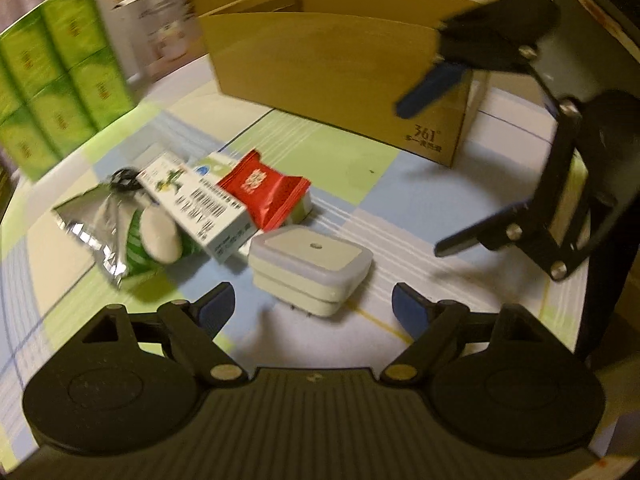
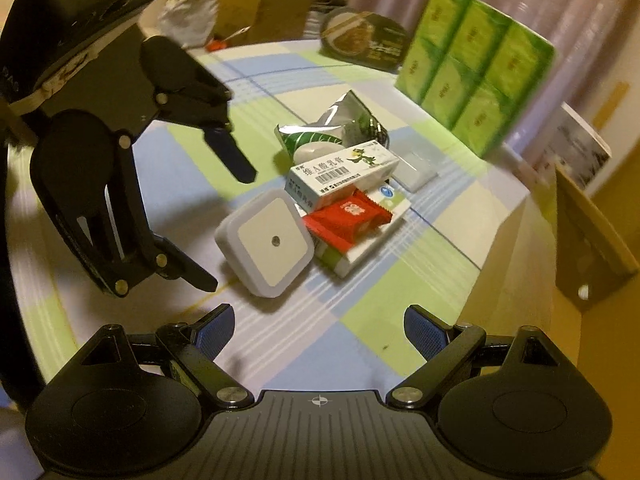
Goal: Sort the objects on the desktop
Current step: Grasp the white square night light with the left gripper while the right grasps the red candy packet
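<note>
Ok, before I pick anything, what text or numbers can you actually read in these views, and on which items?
"361°" on the cardboard box; the smaller line beneath is too blurred.
"维A酸乳膏" on the white medicine box, beside a barcode; its small print is unreadable.
Red snack packet: white logo, illegible.
Green tissue packs: small marks, too blurred.

A checked cloth (image 2: pixel 360 320) in pale blue, green and cream covers the counter. At its far side stands a shrink-wrapped multipack of green tissue packets (image 1: pixel 60 76) — upright, two rows across in the left wrist view. Just beside it a white printed box (image 1: pixel 160 36) stands. Farther back in the right wrist view lie a round dark food bowl with a printed lid (image 2: pixel 366 42) and a crumpled white plastic bag (image 2: pixel 192 16) — both blurred. Curtains (image 2: pixel 580 12) hang behind.
</note>
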`<act>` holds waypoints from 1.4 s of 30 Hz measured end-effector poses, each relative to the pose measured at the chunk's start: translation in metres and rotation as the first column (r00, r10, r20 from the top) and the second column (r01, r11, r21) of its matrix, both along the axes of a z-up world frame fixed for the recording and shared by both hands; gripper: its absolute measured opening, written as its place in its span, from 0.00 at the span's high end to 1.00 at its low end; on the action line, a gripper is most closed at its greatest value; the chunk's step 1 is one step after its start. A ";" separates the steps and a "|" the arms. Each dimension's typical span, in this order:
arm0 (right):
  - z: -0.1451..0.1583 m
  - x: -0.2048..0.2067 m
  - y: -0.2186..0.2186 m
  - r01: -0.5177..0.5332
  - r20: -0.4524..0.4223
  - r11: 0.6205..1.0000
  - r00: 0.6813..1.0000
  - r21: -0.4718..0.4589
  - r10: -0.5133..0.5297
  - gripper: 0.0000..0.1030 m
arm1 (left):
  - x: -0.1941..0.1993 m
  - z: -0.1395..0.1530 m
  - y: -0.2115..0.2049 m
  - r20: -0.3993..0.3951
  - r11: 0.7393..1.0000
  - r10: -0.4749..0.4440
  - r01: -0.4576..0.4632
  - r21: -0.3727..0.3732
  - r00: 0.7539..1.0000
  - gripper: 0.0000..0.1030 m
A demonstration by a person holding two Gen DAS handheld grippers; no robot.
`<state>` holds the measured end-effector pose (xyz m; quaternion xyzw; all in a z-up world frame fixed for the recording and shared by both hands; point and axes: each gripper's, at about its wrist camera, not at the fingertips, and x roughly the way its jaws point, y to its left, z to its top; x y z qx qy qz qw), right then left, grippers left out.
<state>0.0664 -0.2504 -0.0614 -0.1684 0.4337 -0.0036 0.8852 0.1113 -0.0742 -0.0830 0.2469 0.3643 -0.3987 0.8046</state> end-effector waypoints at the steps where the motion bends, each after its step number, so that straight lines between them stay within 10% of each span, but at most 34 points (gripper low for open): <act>1: -0.002 0.002 -0.002 -0.008 -0.005 1.000 1.000 -0.007 0.008 0.13 | 0.002 -0.003 -0.001 0.005 1.000 -0.015 0.015 0.003 1.000 0.20; 24: -0.013 0.055 -0.007 -0.181 -0.108 0.973 0.980 -0.140 0.167 0.13 | 0.011 -0.005 0.010 0.025 0.995 -0.095 0.096 -0.033 0.995 0.38; 42: -0.017 0.132 -0.017 -0.355 -0.349 0.931 0.885 -0.079 0.308 0.13 | 0.023 -0.009 0.028 0.013 0.999 -0.029 0.029 -0.045 1.000 0.32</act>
